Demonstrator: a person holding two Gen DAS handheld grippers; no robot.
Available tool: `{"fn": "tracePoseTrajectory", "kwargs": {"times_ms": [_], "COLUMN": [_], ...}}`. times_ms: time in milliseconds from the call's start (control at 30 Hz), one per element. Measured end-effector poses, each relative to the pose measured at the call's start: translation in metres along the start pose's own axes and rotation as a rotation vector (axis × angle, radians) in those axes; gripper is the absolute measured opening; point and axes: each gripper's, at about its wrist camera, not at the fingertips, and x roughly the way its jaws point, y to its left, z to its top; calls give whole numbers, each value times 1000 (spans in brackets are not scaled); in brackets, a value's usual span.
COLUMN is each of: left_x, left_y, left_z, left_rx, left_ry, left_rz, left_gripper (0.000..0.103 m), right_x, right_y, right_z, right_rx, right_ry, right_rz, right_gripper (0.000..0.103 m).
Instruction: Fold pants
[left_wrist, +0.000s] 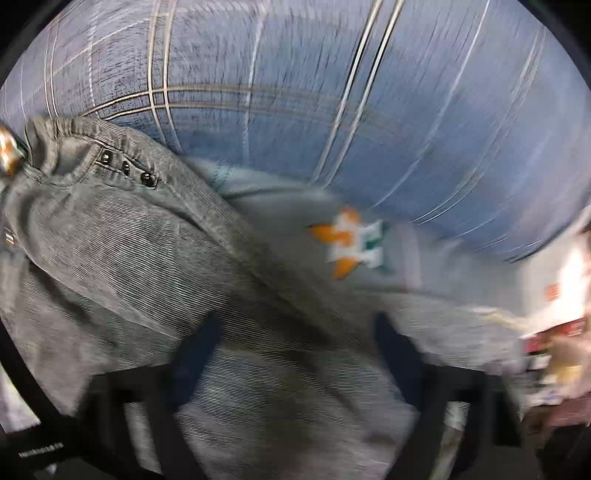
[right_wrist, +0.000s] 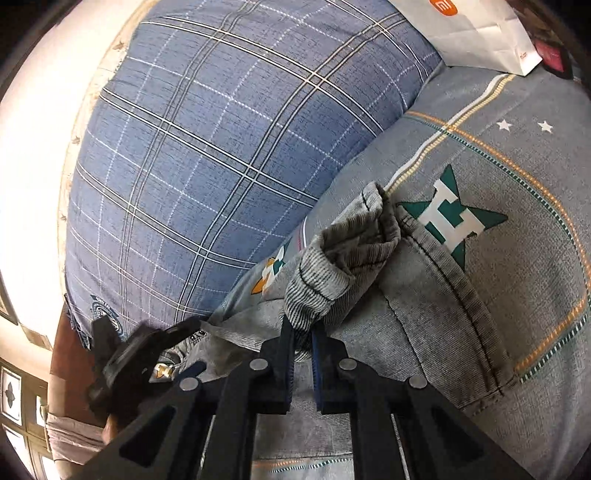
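Grey pants (right_wrist: 424, 325) are lying on the bed sheet (right_wrist: 524, 206) beside a blue plaid pillow (right_wrist: 207, 166). The right hand-held gripper (right_wrist: 303, 343) is pinching a bunched fold. The left hand-held gripper (left_wrist: 295, 347) is standing parted, fabric draping between its fingers.

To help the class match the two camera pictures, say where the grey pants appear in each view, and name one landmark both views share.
Left wrist view: the grey pants fill the lower left and centre, blurred, draped over the left gripper.
Right wrist view: the pants lie in the lower centre and right, one bunched edge pinched by the right gripper.
Shared landmark: the blue checked pillow behind the pants.
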Motion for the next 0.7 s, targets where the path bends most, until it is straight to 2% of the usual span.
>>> {"fn": "tracePoseTrajectory", "kwargs": {"times_ms": [33,67,100,133,200,267,333,400,467,533,567,667,700], "left_x": [9,16,18,17,2,-23,-48,-69,-75,-60,-48,-21,-19], "left_y": [-1,-1,3,6,12,10,11,20,29,35,35,38,38], "left_z": [4,7,11,14,16,10,-2,-23,-50,-74,-81,-102,-104], "left_rx": [-16,-34,-67,-91,-146,-136,-132,-150,-144,-132,-129,-116,-117], "left_ry": [37,58,62,55,28,-38,-91,-124,-141,-100,-70,-10,-8], "left_rz": [-5,-6,3,4,-44,-80,-117,-188,-206,-199,-191,-154,-162], "left_gripper": [49,40,34,19,9,6,6,6,6,6,5,5,5], "right_x": [1,0,0,1,8,14,12,-5,-22,-30,-28,-13,-11], "right_y": [-4,-6,-8,-11,-18,-28,-32,-25,-15,-15,-20,-52,-60], "right_z": [3,4,5,6,12,19,30,38,36,27,19,-4,-8], "right_rx": [4,11,22,28,45,84,113,75,10,-28,-31,47,67], "right_ry": [-2,-1,6,13,46,69,68,18,-4,16,37,122,138], "right_rz": [5,12,23,27,27,48,130,207,224,181,125,-12,-22], "right_gripper": [9,9,9,9,9,9,9,9,9,9,9,9,9]}}
